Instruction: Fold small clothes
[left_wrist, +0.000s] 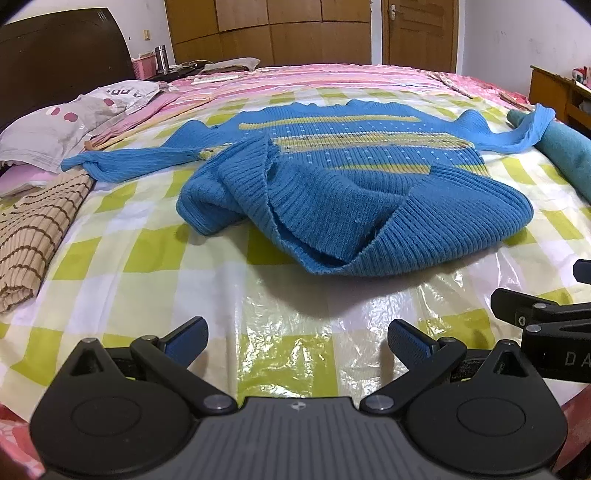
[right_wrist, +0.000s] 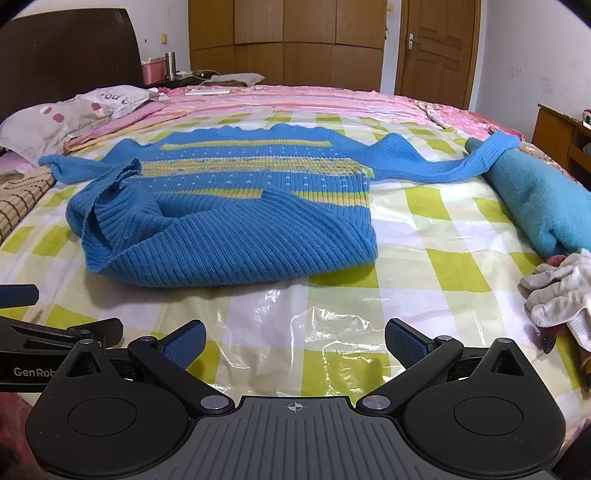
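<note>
Nearest the lens, the left tongs (left_wrist: 297, 341) hang spread wide over crinkled clear plastic (left_wrist: 295, 325), pinching nothing; the right tongs (right_wrist: 295, 341) are likewise spread and empty, just beside them. Both sit short of the blue sweater (left_wrist: 332, 177), which lies flat on the bed (left_wrist: 147, 258). Its hem is doubled back over the lower body in a loose, rumpled fold, and its sleeves (right_wrist: 461, 162) are stretched out to either side, probably so they can be folded in next. With both tongs apart from the knit, I judge this a pause between folds.

Beside the sweater's one sleeve lies a beige striped garment (left_wrist: 33, 236); beyond that, pillows (left_wrist: 55, 125). At the other sleeve's end sits a rolled teal cloth (right_wrist: 535, 206), with white gloves (right_wrist: 561, 291) nearer the camera. Behind the sweater stand a dark headboard (left_wrist: 62, 59), wooden wardrobes (right_wrist: 284, 40) and a door (right_wrist: 436, 48).
</note>
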